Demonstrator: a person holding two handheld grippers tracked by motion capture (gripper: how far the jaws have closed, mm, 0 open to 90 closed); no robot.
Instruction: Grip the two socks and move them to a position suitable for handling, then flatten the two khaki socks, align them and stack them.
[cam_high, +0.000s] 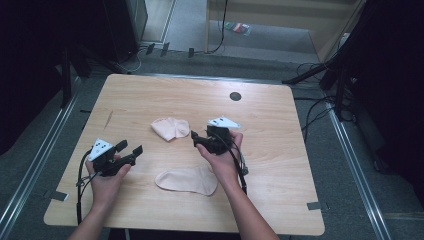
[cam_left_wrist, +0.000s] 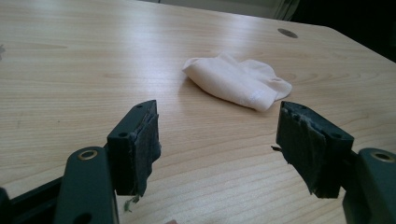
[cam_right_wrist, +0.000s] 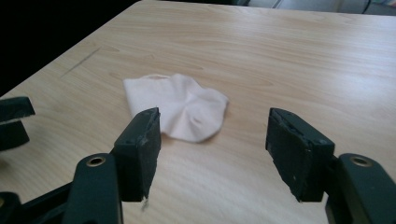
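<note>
1. A wooden table (cam_high: 150, 95) is lying under the high view, with a small dark round disc (cam_high: 235, 96) sitting near its far edge.

2. A folded pale sock (cam_high: 171, 128) is resting near the middle of the table; in the left gripper view it (cam_left_wrist: 238, 80) is lying ahead of the jaws and slightly right of centre, and in the right gripper view it (cam_right_wrist: 180, 106) is lying ahead and partly behind the left jaw.

3. A second, flat pale sock (cam_high: 186, 180) is lying spread out nearer the person's edge, between the two forearms and just beside the right wrist.

4. The left gripper (cam_high: 129, 148) is being held by the left hand (cam_high: 106, 177) over the near left part of the table, pointing toward the folded sock. Its jaws are standing wide apart with nothing between them; in its own view (cam_left_wrist: 217, 144) only bare wood is showing in the gap.

5. The right gripper (cam_high: 196, 139) is being held by the right hand (cam_high: 224, 159) just right of the folded sock, pointing left toward it. Its jaws (cam_right_wrist: 212, 144) are likewise standing wide apart, gripping nothing, with the sock lying apart from the pads.

6. Neither sock is sitting inside any container; both are lying directly on the tabletop, well apart from each other.
</note>
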